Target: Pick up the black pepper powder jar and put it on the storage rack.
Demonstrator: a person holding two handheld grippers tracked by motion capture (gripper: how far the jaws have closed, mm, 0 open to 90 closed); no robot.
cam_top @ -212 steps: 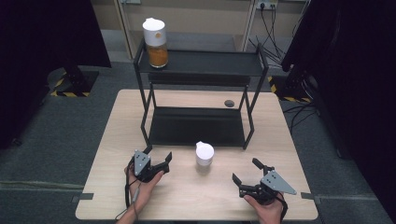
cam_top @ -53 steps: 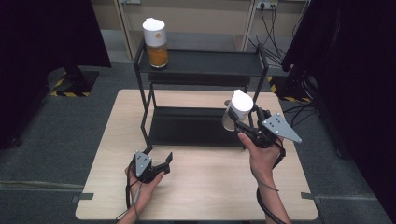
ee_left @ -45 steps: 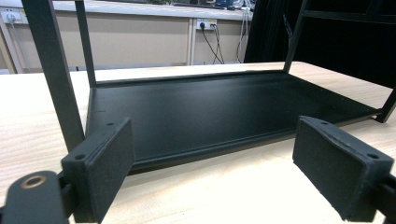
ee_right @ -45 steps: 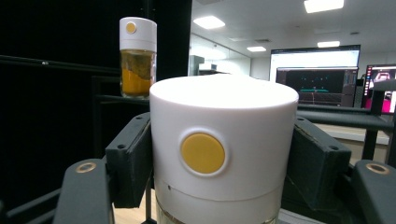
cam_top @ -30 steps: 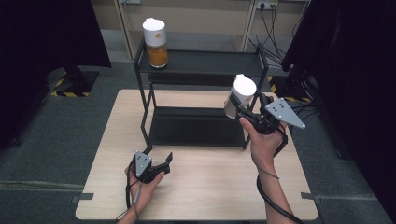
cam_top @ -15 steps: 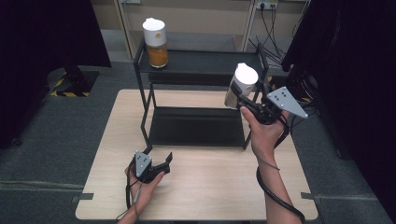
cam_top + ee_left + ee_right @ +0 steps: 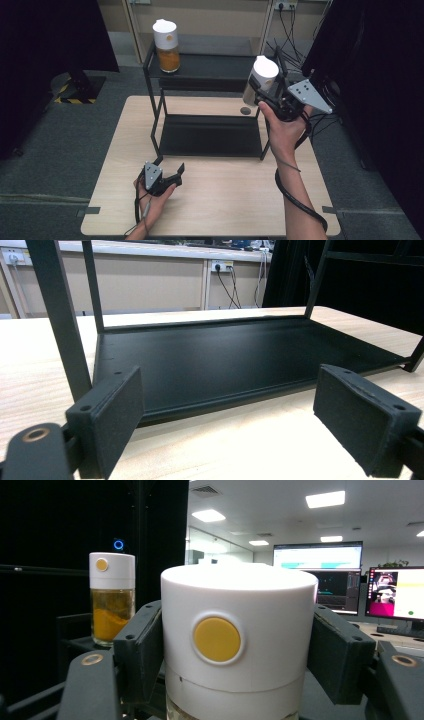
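My right gripper is shut on a white-lidded jar and holds it in the air beside the right end of the black rack's top shelf. In the right gripper view its jaws press both sides of the jar's white lid, which bears a yellow button. A second jar with a white lid and orange contents stands on the left of the top shelf, also seen as the far jar. My left gripper rests open on the table, facing the rack's lower shelf, nothing between its pads.
A small dark round object lies on the table behind the rack's right side. The rack's black posts stand at its corners. Cables and wall sockets lie beyond the table. Dark screens flank both sides.
My right gripper has lifted the jar higher and a little farther back, up to the level of the top shelf. The left gripper has stayed put.
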